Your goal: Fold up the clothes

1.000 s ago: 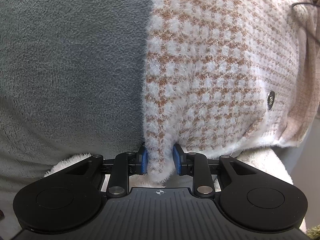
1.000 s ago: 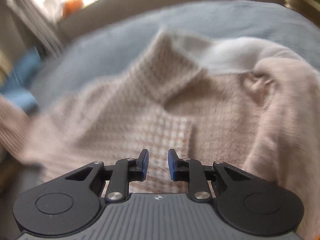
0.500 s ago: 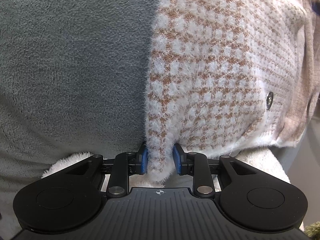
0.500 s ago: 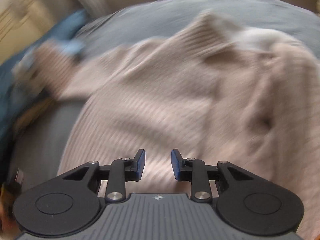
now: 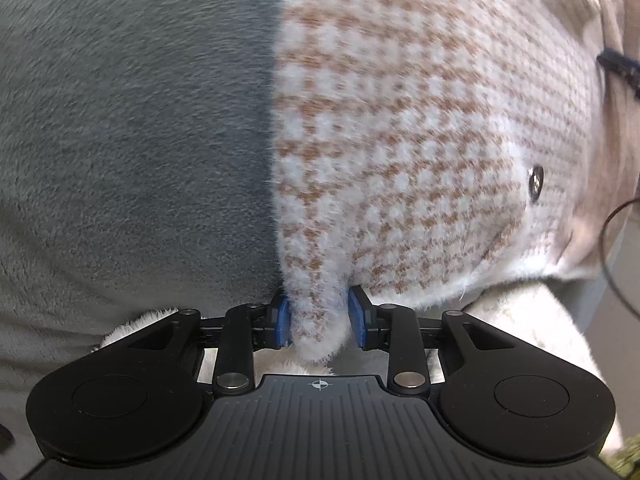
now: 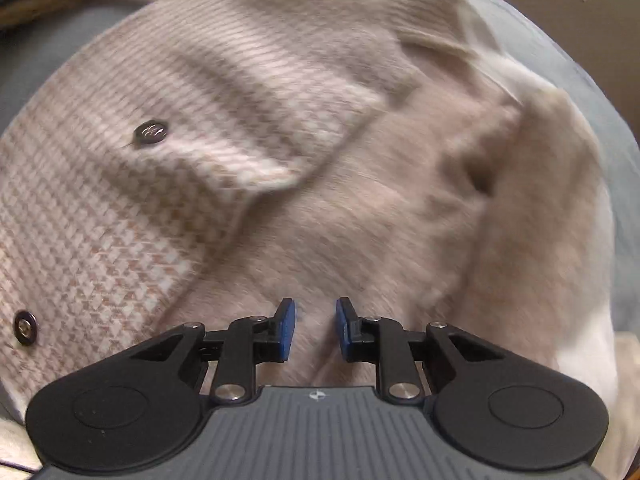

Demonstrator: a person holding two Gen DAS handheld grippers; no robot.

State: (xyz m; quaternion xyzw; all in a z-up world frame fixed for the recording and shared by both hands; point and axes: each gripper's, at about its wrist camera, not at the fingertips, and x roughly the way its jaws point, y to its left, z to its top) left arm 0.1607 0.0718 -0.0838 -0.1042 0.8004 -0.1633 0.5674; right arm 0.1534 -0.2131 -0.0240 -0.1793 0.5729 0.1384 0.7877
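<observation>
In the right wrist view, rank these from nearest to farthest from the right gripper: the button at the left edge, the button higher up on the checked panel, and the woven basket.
From the right gripper:
1. Lower button, at the far left edge of the cardigan.
2. Upper button, up and left on the checked panel.
3. Woven basket, top left corner, beyond the cardigan.

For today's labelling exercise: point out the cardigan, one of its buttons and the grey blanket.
cardigan (image 5: 420,140), left wrist view, checked front panel.
button (image 6: 151,133), right wrist view, its metal face.
blanket (image 5: 132,128), left wrist view, bare fleece left of the cardigan.
</observation>
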